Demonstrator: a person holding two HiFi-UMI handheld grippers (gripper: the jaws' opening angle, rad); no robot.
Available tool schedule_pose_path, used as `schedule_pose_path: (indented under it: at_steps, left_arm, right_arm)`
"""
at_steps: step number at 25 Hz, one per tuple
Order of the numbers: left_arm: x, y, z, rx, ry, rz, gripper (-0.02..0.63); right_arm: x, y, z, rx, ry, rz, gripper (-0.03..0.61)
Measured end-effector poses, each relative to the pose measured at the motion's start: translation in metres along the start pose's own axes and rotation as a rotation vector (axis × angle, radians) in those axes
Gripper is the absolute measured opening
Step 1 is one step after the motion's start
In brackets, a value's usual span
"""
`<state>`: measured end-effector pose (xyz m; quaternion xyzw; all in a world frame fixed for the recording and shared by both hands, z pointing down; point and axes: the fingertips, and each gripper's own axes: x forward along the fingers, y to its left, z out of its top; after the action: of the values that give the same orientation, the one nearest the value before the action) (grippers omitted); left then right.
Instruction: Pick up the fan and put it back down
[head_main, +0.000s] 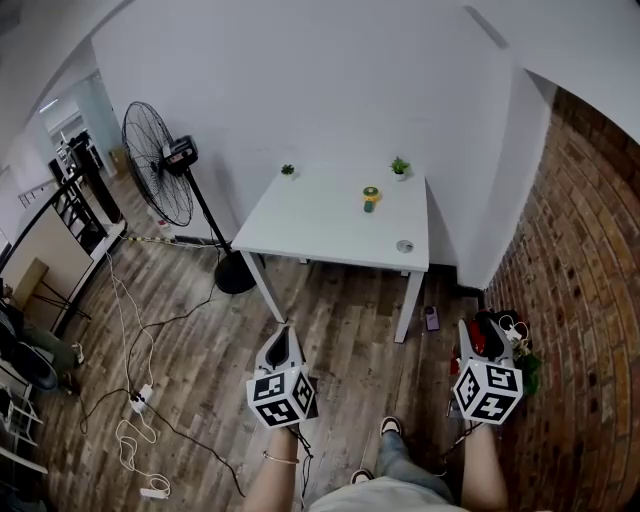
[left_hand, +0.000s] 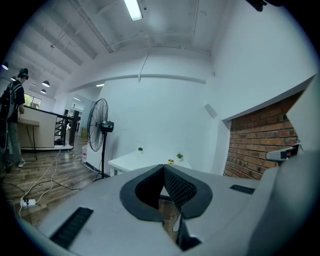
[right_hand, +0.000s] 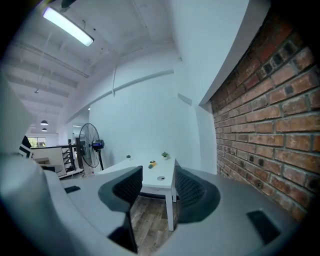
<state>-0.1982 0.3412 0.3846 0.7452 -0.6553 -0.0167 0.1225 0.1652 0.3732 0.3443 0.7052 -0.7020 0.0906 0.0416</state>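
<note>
A small yellow and green fan (head_main: 371, 198) stands on the white table (head_main: 310, 225), right of its middle; it shows tiny in the left gripper view (left_hand: 171, 161) and the right gripper view (right_hand: 152, 163). A tall black pedestal fan (head_main: 160, 175) stands on the floor left of the table. My left gripper (head_main: 283, 336) is well short of the table over the wooden floor, its jaws shut with nothing between them (left_hand: 163, 166). My right gripper (head_main: 470, 336) hangs level with it near the brick wall, open and empty (right_hand: 157, 172).
Two little potted plants (head_main: 288, 170) (head_main: 400, 166) sit at the table's back edge and a round disc (head_main: 404, 246) near its front right corner. Cables and a power strip (head_main: 140, 400) lie on the floor at left. A phone (head_main: 432, 318) lies by the table leg.
</note>
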Motion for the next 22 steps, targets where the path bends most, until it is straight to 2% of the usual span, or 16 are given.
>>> schedule_pose_path:
  at_steps: [9, 22]
  left_arm:
    - [0.092, -0.034, 0.011, 0.008, 0.009, -0.003, 0.011]
    - [0.212, -0.066, 0.027, 0.02, 0.003, 0.048, 0.011]
  right_arm:
    - [0.086, -0.041, 0.02, 0.02, 0.011, 0.007, 0.202]
    - [0.215, -0.086, 0.041, 0.043, 0.037, 0.063, 0.202]
